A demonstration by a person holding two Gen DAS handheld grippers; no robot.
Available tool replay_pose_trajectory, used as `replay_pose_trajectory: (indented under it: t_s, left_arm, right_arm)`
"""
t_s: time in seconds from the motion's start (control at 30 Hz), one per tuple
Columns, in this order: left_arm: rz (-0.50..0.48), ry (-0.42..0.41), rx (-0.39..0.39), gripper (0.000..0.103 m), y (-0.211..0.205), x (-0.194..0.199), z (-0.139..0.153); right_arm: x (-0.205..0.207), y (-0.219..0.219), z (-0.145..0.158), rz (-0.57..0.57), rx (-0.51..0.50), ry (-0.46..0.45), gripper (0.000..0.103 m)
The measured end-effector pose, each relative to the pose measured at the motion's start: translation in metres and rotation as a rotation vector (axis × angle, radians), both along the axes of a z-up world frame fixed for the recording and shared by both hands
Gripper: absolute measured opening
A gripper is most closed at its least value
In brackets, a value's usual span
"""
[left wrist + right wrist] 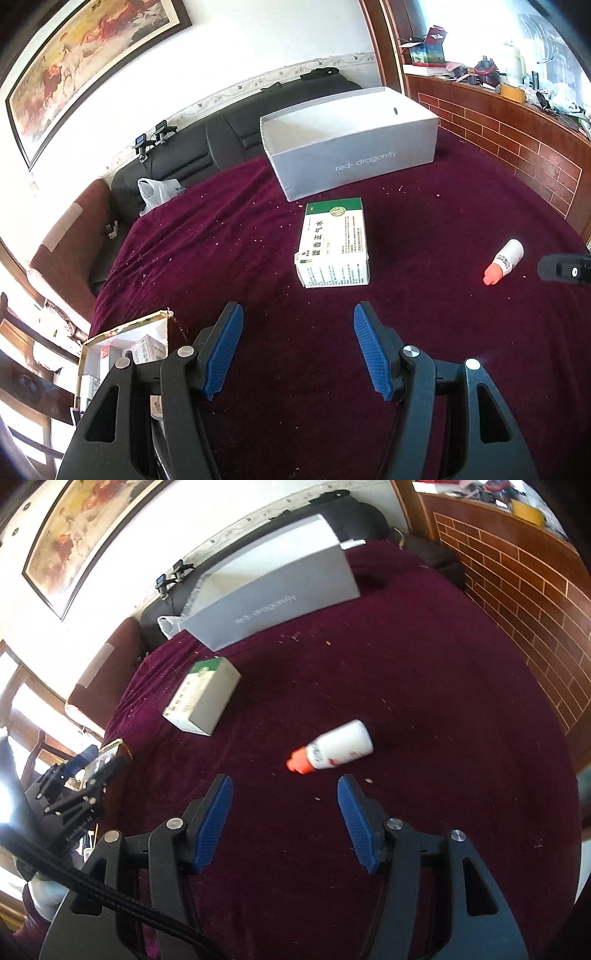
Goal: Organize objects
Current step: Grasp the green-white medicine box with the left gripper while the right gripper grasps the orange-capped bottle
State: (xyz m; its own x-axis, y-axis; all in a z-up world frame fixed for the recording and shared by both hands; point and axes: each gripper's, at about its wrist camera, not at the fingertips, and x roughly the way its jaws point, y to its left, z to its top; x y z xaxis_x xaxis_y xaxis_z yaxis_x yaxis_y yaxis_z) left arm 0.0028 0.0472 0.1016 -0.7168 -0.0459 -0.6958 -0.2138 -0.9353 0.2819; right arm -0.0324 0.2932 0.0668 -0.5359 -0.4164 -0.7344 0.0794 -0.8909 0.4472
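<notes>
Both tools share one build. The left gripper [298, 347] has matte black angular arms with slotted cut-outs, round silver screws at the joints, and ribbed blue finger pads [223, 350]. The right gripper [285, 821] looks identical, with a braided black cable [110, 897] alongside. White lettering marks the left tool's body, possibly a brand name.

Left gripper [298, 349] path: bare maroon cloth [258, 266] is lying between the spread jaws and the medicine box [334, 243].
Right gripper [284, 818] path: the white bottle [332, 751] is lying just beyond its parted jaws.
Far edge: the grey shoebox [354, 162] is blocking it.
Near-left corner: an open carton [110, 354] is crowding it.
</notes>
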Motion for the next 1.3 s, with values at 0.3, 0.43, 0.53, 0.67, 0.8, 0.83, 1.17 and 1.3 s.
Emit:
replay_pose_trajectory:
  t_s: [0.3, 0.43, 0.53, 0.67, 0.8, 0.83, 1.17, 1.3]
  left_arm:
    - [-0.01, -0.02, -0.021, 0.057, 0.012, -0.011, -0.011]
    - [-0.012, -0.047, -0.01, 0.057, 0.013, -0.019, -0.016]
    - [0.007, -0.09, 0.04, 0.056, 0.005, -0.032, -0.021]
    - [0.058, -0.15, 0.129, 0.056, -0.01, -0.056, -0.025]
    - [0.113, -0.137, 0.21, 0.056, -0.023, -0.08, -0.021]
    - [0.118, -0.119, 0.222, 0.056, -0.025, -0.085, -0.019]
    - [0.039, -0.126, 0.187, 0.057, -0.002, -0.128, -0.028]
    - [0.089, -0.172, 0.304, 0.056, -0.021, -0.14, -0.036]
  right_arm:
    - [-0.008, 0.029, -0.028, -0.064, -0.04, -0.092, 0.058]
    - [-0.022, 0.032, -0.036, -0.091, -0.077, -0.13, 0.058]
    - [-0.037, 0.031, -0.044, -0.119, -0.127, -0.174, 0.059]
    - [-0.051, 0.026, -0.044, -0.16, -0.153, -0.173, 0.06]
    - [-0.059, 0.011, -0.042, -0.184, -0.104, -0.166, 0.062]
    - [-0.06, 0.007, -0.042, -0.181, -0.092, -0.164, 0.062]
    - [-0.058, -0.016, -0.039, -0.185, 0.029, -0.106, 0.066]
    - [-0.056, -0.009, -0.041, -0.179, -0.021, -0.091, 0.068]
